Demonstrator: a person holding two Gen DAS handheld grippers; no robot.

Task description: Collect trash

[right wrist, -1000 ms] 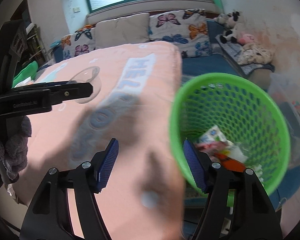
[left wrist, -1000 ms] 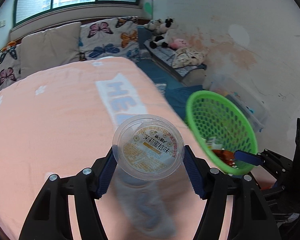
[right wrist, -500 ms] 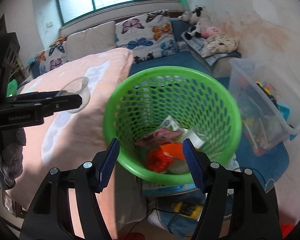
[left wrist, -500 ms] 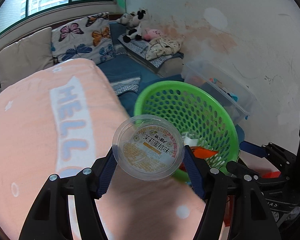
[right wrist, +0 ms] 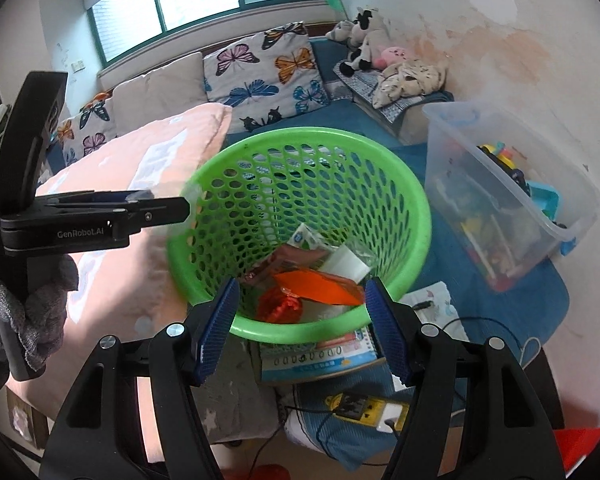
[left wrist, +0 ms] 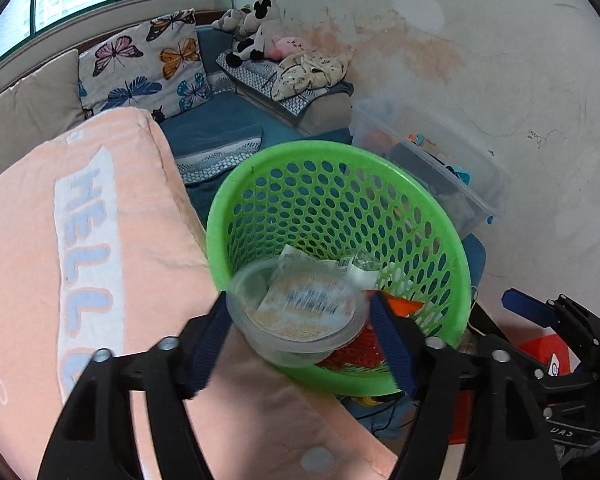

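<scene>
The left gripper point(left wrist: 298, 330) had its blue ribbed pads spreading apart, and the clear round plastic cup point(left wrist: 296, 314) sat blurred between them, gaps showing on both sides, so it no longer looked pinched. The cup hung at the near rim of the green basket point(left wrist: 428, 216), a round plastic bin with walls pierced by oval holes. Print on the cup's lid was smeared past reading. The right gripper point(right wrist: 302, 326) stood open and empty, its ribbed pads framing the basket's near edge. Inside lay crumpled wrappers point(right wrist: 312, 280), orange, red and white, their labels too small to make out. The left gripper's side read "GenRobot.AI" in the right wrist view, held by a grey knitted glove point(right wrist: 24, 312). To the left lay a soft peach blanket point(left wrist: 32, 264) lettered "HELL", the rest cut off. At far right stood a clear storage tub point(right wrist: 540, 196).
</scene>
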